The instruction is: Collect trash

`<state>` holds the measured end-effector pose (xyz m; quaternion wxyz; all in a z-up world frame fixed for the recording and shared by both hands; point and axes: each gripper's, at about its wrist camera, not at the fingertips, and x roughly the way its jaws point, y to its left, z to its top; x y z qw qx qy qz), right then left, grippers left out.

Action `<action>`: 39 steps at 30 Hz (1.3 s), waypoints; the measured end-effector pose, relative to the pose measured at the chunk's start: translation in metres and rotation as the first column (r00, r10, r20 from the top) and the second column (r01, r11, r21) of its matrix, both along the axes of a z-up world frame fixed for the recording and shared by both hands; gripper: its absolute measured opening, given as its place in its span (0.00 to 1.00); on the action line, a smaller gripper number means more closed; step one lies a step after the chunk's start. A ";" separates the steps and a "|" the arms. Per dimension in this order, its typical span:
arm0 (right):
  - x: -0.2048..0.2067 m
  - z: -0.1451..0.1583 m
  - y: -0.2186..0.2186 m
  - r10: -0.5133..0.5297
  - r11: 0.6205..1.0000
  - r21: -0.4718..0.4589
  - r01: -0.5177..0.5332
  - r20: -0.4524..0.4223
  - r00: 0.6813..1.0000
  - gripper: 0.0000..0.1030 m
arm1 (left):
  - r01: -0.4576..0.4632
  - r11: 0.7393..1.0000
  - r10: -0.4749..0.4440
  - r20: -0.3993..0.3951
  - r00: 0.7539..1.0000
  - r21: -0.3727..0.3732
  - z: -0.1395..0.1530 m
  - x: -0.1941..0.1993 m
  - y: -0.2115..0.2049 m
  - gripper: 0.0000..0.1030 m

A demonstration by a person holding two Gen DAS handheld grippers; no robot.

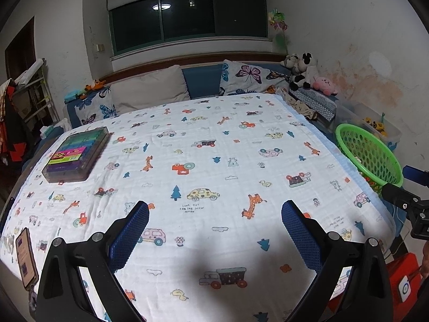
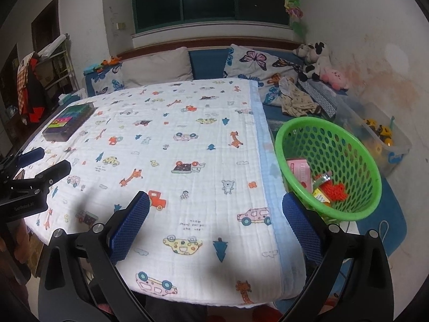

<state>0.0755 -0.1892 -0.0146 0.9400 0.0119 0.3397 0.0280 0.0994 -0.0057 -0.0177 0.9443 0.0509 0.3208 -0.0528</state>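
A green perforated basket (image 2: 346,145) stands at the right side of the table and shows in the left wrist view (image 1: 375,150) too. In it lie a pink packet (image 2: 299,173), an orange-red wrapper (image 2: 335,191) and a yellow scrap (image 2: 320,195). My left gripper (image 1: 214,209) is open and empty above the patterned cloth (image 1: 203,166). My right gripper (image 2: 215,206) is open and empty over the cloth's right edge, beside the basket. No loose trash shows on the cloth.
A box of coloured markers (image 1: 76,154) lies at the far left of the table. A phone (image 1: 25,257) lies at the near left edge. Pillows (image 1: 150,88), plush toys (image 1: 303,69) and a clear toy bin (image 2: 380,136) sit behind and to the right.
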 end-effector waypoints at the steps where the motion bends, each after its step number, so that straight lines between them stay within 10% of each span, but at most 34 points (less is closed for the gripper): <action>1: 0.000 0.000 0.000 -0.002 1.000 0.001 0.002 -0.001 1.000 0.96 | -0.001 1.000 0.001 0.001 1.000 0.004 -0.001 0.000 -0.001 0.93; 39: -0.001 -0.005 0.001 -0.005 1.000 0.010 0.005 -0.013 1.000 0.96 | -0.021 1.000 0.021 0.004 1.000 0.020 -0.003 -0.003 0.003 0.93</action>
